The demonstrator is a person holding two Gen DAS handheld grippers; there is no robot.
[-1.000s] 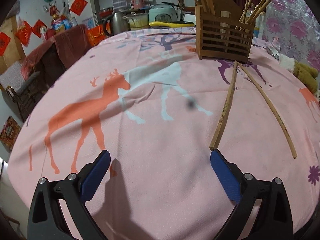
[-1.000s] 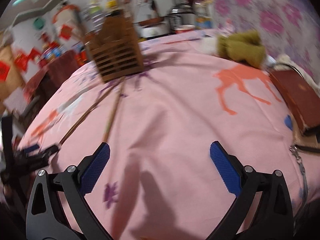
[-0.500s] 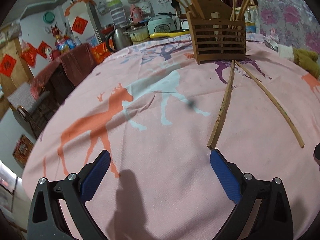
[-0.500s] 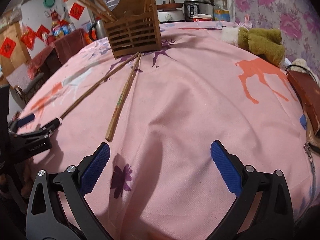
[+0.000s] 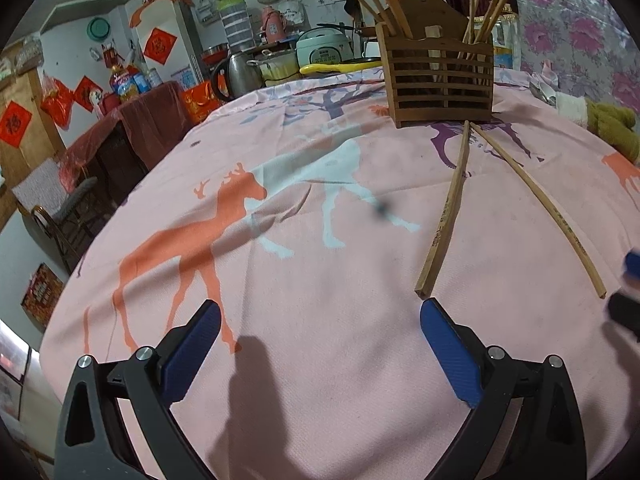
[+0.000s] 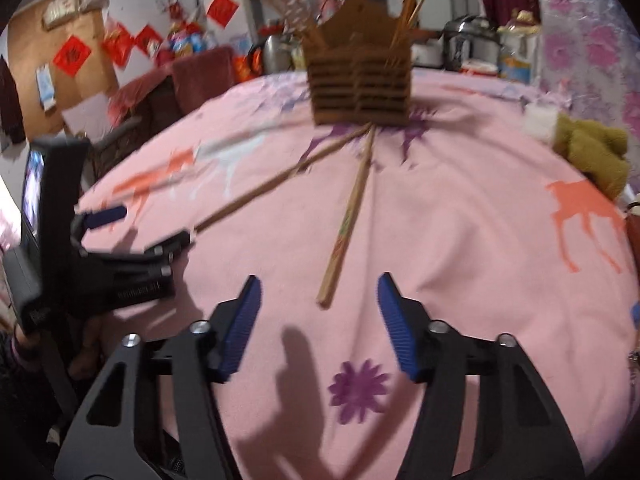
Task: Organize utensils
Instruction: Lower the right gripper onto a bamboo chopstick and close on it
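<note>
Two loose chopsticks are lying on the pink, deer-printed table (image 5: 280, 320), fanning out from the foot of the slatted wooden holder (image 6: 360, 80), which is already standing full of other sticks. The right gripper (image 6: 318, 320) is pointing down at the table with its jaws closing, yet nothing is pressed between them so far: the blunt near end of the flat chopstick (image 6: 348, 224) is sitting just ahead of the jaws, roughly centred between the blue pads. The rounder, thinner chopstick (image 6: 272, 184) is running off to the left of those jaws, its near end close to the left gripper (image 5: 320, 340), whose jaws are standing wide apart and empty, with that end lying just ahead of its right-hand pad.

These sticks are looking light, stiff and narrow, so they are likely to roll or skate on the cloth if nudged sideways. Taking the flat one a little back from its near end, across its broad faces, seems wisest; the soft cloth should be giving the pads some room to get under it. The right wrist view is blurred, so how close the pads are sitting to the cloth is hard to say.
</note>
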